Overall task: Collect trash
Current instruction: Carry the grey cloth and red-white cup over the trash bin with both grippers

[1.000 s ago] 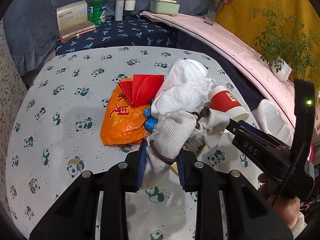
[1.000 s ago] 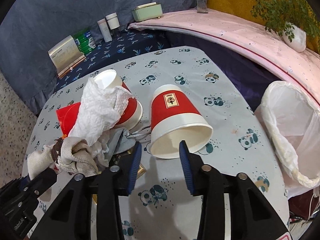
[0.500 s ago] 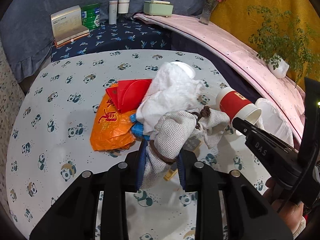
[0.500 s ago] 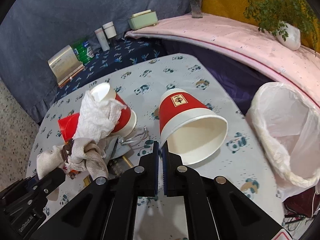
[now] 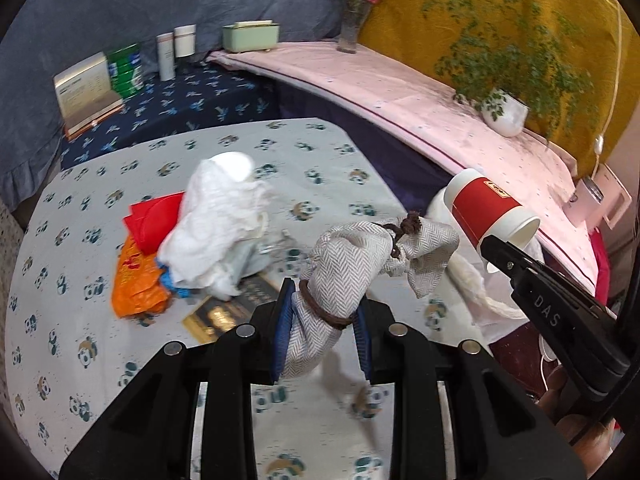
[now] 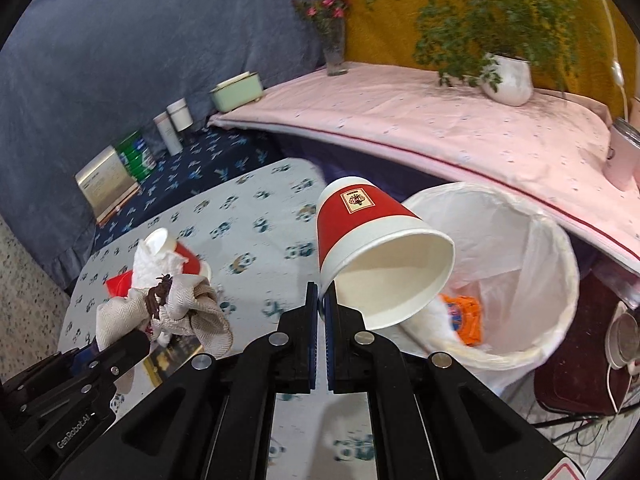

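My left gripper (image 5: 322, 330) is shut on a grey herringbone cloth bundle (image 5: 360, 264) tied with brown cord, held above the panda-print table (image 5: 80, 264); the bundle also shows in the right wrist view (image 6: 176, 312). My right gripper (image 6: 320, 312) is shut on the rim of a red and white paper cup (image 6: 372, 240), lifted near the white-lined trash bin (image 6: 516, 264). The cup also shows in the left wrist view (image 5: 488, 208). On the table lie white crumpled tissue (image 5: 216, 224) over another red cup (image 6: 188, 260), red packaging (image 5: 152, 220), an orange bag (image 5: 136, 284) and a dark gold packet (image 5: 224, 316).
An orange wrapper (image 6: 464, 316) lies in the bin. A pink-covered ledge (image 5: 400, 92) holds a potted plant (image 5: 504, 108), flower vase (image 5: 352, 28) and green box (image 5: 250, 36). A book (image 5: 86, 92), green can and white bottles stand at the back left.
My right gripper closed on the cup's rim and lifted it right toward the bin. My left gripper rose and moved right with the cloth bundle.
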`<state>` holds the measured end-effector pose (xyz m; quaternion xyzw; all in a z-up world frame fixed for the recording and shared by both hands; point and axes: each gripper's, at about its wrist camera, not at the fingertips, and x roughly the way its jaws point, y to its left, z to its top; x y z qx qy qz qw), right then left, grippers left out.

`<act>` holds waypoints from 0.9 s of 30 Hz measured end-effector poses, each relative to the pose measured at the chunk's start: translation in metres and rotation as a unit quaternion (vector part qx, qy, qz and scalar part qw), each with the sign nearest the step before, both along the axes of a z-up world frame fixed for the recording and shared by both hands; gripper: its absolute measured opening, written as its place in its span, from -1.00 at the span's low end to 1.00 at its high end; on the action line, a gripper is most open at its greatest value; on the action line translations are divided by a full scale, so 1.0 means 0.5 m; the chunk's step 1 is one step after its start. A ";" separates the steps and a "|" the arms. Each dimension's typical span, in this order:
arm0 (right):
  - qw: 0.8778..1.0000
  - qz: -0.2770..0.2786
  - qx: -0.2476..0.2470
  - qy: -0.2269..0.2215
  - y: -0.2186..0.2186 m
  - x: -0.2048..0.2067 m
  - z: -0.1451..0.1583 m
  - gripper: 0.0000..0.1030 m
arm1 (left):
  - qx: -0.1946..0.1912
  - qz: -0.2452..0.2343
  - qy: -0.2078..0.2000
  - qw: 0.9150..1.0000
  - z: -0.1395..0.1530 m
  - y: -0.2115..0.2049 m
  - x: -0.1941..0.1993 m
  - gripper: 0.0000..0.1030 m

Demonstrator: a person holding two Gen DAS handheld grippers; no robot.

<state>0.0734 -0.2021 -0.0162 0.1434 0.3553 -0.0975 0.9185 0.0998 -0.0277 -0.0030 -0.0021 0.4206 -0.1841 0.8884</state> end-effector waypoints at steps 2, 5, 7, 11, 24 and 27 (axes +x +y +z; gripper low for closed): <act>1.000 -0.014 0.000 -0.004 -0.027 -0.017 0.005 -0.94 | 0.001 -0.013 -0.003 1.000 0.005 -0.029 -0.006 -0.49; 0.999 -0.036 0.002 -0.008 -0.072 -0.043 0.006 -0.94 | 0.003 -0.034 -0.006 0.999 0.011 -0.078 -0.012 -0.49; 0.999 -0.048 0.004 -0.008 -0.095 -0.057 0.005 -0.94 | 0.005 -0.047 -0.007 0.999 0.013 -0.113 -0.013 -0.48; 0.997 -0.074 0.010 -0.008 -0.153 -0.081 -0.002 -0.94 | 0.008 -0.073 -0.006 0.997 0.010 -0.183 -0.009 -0.48; 0.990 -0.135 0.032 0.002 -0.289 -0.123 -0.052 -0.94 | 0.022 -0.138 -0.008 0.990 -0.017 -0.380 0.022 -0.47; 0.990 -0.139 0.035 0.007 -0.303 -0.119 -0.064 -0.94 | 0.019 -0.144 -0.001 0.989 -0.029 -0.408 0.035 -0.35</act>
